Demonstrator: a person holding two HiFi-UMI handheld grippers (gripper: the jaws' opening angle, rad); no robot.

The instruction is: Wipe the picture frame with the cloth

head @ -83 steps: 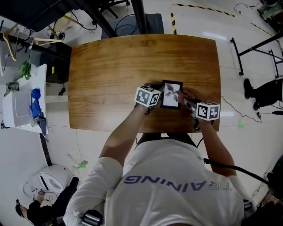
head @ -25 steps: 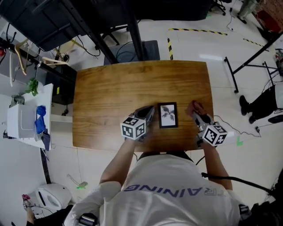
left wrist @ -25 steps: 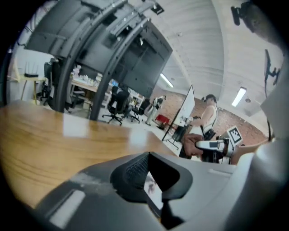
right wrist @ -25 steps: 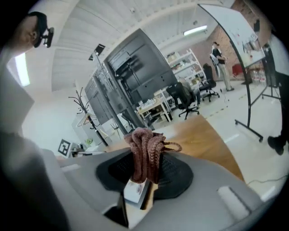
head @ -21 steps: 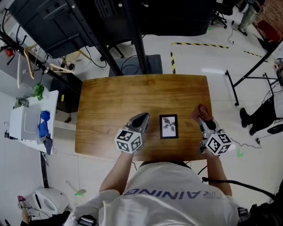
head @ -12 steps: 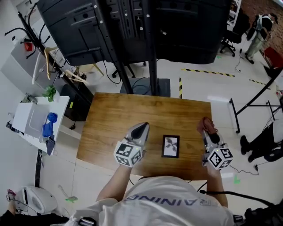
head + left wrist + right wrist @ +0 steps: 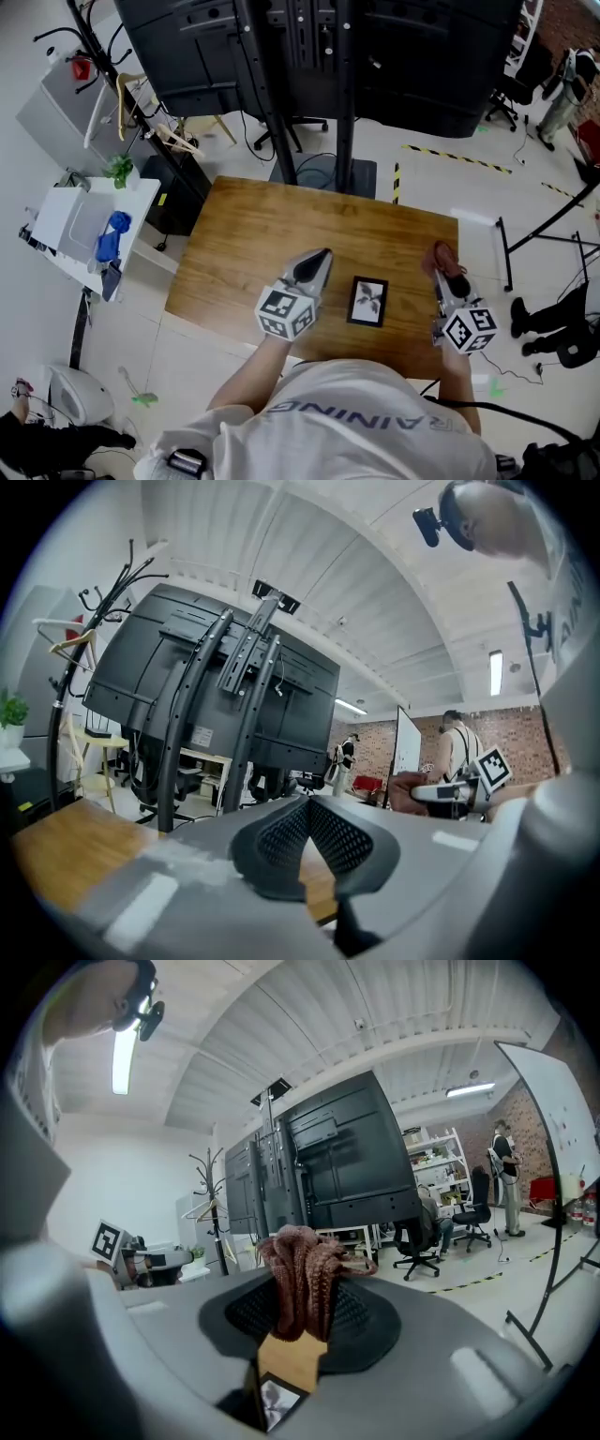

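Observation:
A small black picture frame (image 7: pixel 367 301) with a leaf print lies flat on the wooden table (image 7: pixel 253 244), between my two grippers. Left of the frame, my left gripper (image 7: pixel 322 254) is lifted off the table; in the left gripper view (image 7: pixel 307 803) its jaws meet with nothing between them. To the frame's right, my right gripper (image 7: pixel 441 253) is also raised and shut on a brownish-red cloth (image 7: pixel 302 1278), which bunches up out of the jaws. Through the gap below the cloth, the right gripper view shows a corner of the frame (image 7: pixel 276 1401).
A large black screen stand (image 7: pixel 342 84) rises behind the table's far edge. A white cart (image 7: pixel 80 225) with a blue item and a plant stands to the left. Cables and tripod legs (image 7: pixel 553 220) cross the floor on the right. Other people are visible far off.
Both grippers lifted away from the frame and moved apart, the right one carrying the cloth. The frame stays flat on the table. My head view tilted up, showing more of the room.

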